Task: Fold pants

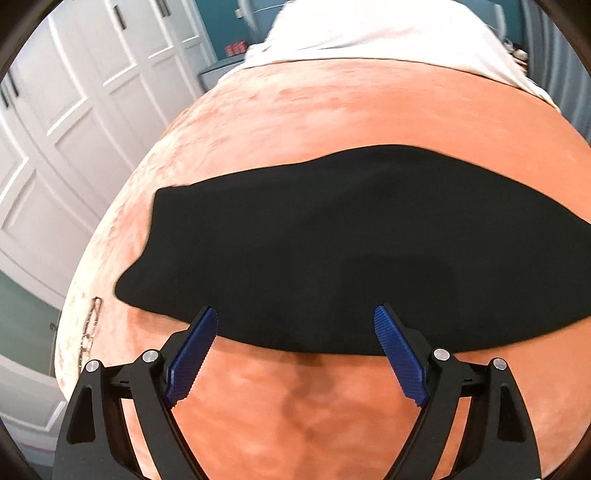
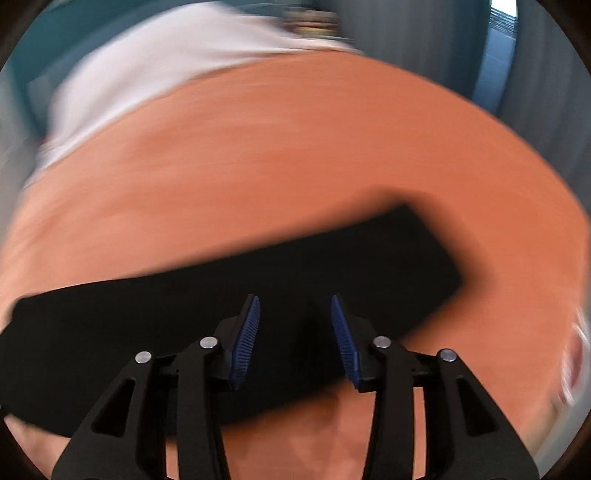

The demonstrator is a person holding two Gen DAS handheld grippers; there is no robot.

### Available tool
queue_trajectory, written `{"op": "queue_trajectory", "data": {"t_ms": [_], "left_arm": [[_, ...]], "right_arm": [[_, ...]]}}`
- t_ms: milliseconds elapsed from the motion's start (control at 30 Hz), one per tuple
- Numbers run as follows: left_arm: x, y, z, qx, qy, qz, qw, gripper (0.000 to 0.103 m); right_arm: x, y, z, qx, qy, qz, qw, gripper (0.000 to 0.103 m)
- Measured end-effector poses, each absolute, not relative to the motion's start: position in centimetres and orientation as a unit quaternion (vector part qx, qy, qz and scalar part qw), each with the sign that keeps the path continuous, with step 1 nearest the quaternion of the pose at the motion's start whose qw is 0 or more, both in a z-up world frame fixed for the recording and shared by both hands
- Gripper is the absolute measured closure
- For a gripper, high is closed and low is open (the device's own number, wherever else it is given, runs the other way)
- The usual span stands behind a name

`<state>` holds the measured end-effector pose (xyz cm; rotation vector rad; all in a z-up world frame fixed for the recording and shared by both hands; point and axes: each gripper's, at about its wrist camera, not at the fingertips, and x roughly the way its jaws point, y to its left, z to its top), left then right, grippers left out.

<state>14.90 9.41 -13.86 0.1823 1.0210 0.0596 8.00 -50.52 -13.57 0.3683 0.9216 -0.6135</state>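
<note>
The black pants (image 1: 351, 240) lie flat, folded lengthwise into a long band on an orange blanket (image 1: 332, 110). My left gripper (image 1: 295, 314) is open and empty, hovering over the band's near edge, jaws wide apart. In the right wrist view the pants (image 2: 258, 280) run from lower left to a squared end at the right. My right gripper (image 2: 295, 306) is open and empty, above the near part of the band. That view is motion-blurred.
A white sheet (image 1: 388, 33) covers the far end of the bed and also shows in the right wrist view (image 2: 147, 74). White wardrobe doors (image 1: 74, 129) stand at the left. A blanket tag (image 1: 90, 328) lies near the bed's left edge.
</note>
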Motion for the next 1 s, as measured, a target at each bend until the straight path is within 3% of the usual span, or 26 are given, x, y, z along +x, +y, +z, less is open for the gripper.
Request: {"op": "queue_trajectory", "data": {"t_ms": [133, 167, 233, 300, 333, 367, 400, 433, 467, 600, 667, 700, 800, 867, 1000], "left_arm": [[14.1, 3.6, -13.9, 0.103, 0.498, 0.005, 0.861, 0.019], [13.9, 2.0, -14.0, 0.110, 0.502, 0.000, 0.858, 0.019], [12.5, -0.3, -14.0, 0.118, 0.506, -0.010, 0.854, 0.018], [11.9, -2.3, -13.8, 0.127, 0.509, -0.021, 0.851, 0.018], [11.8, -2.9, -13.8, 0.130, 0.510, -0.027, 0.850, 0.018], [11.7, -3.2, -14.1, 0.135, 0.512, -0.032, 0.848, 0.018], [11.7, -3.9, -14.2, 0.144, 0.512, -0.031, 0.846, 0.018], [11.7, -4.4, -14.3, 0.155, 0.511, -0.031, 0.845, 0.018], [11.7, -4.7, -14.3, 0.164, 0.509, -0.029, 0.845, 0.018], [11.7, -5.3, -14.5, 0.172, 0.511, -0.024, 0.842, 0.018], [11.2, -5.7, -14.3, 0.166, 0.513, -0.022, 0.842, 0.018], [11.1, -5.7, -14.3, 0.164, 0.514, -0.021, 0.842, 0.018], [11.0, -5.2, -14.6, 0.158, 0.520, -0.020, 0.839, 0.018], [11.0, -4.8, -14.7, 0.153, 0.525, -0.019, 0.837, 0.018], [10.5, -2.8, -14.6, 0.133, 0.527, -0.017, 0.839, 0.018]], "right_arm": [[3.4, -58.9, -14.1, 0.205, 0.439, -0.303, 0.821, 0.061], [3.3, -59.7, -14.2, 0.206, 0.436, -0.283, 0.829, 0.046], [4.0, -59.7, -14.4, 0.203, 0.431, -0.264, 0.838, 0.027], [4.4, -59.9, -14.8, 0.180, 0.433, -0.255, 0.846, 0.028], [4.8, -60.3, -15.2, 0.172, 0.437, -0.251, 0.846, 0.032], [5.6, -60.1, -16.0, 0.161, 0.446, -0.241, 0.847, 0.054], [6.1, -60.1, -16.3, 0.153, 0.451, -0.232, 0.848, 0.066], [5.9, -60.0, -16.4, 0.146, 0.451, -0.225, 0.851, 0.083], [6.1, -59.7, -16.2, 0.123, 0.450, -0.236, 0.852, 0.088], [6.1, -61.0, -17.1, 0.154, 0.454, -0.226, 0.848, 0.084], [5.7, -61.2, -16.0, 0.158, 0.441, -0.237, 0.851, 0.058], [5.6, -61.2, -15.9, 0.161, 0.440, -0.237, 0.851, 0.057], [5.6, -62.2, -17.8, 0.229, 0.451, -0.207, 0.837, 0.057], [5.3, -62.3, -17.7, 0.260, 0.441, -0.188, 0.838, 0.082], [5.8, -58.4, -13.1, 0.258, 0.409, -0.158, 0.861, 0.085]]}}
